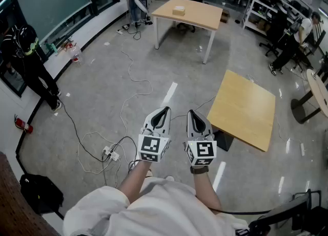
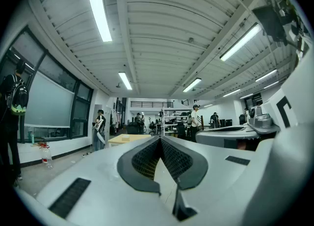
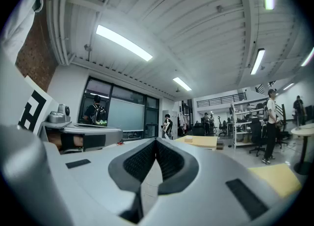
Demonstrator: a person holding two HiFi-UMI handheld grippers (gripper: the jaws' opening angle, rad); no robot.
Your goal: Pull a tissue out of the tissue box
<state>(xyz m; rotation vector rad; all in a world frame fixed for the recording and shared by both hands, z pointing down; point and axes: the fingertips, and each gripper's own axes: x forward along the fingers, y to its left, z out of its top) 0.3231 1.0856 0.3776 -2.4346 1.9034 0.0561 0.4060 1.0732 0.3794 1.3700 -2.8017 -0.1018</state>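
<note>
While left claw (image 1: 164,110) and right claw (image 1: 190,112) sit closed, empty, floor (image 1: 148,71) opens ahead; tabletop (image 1: 245,108) edge nearby.

Your tissue box (image 1: 178,10) is a small, pale tan box. It lies flat on the far wooden table (image 1: 200,19), well apart from you, too small to show its opening.
</note>
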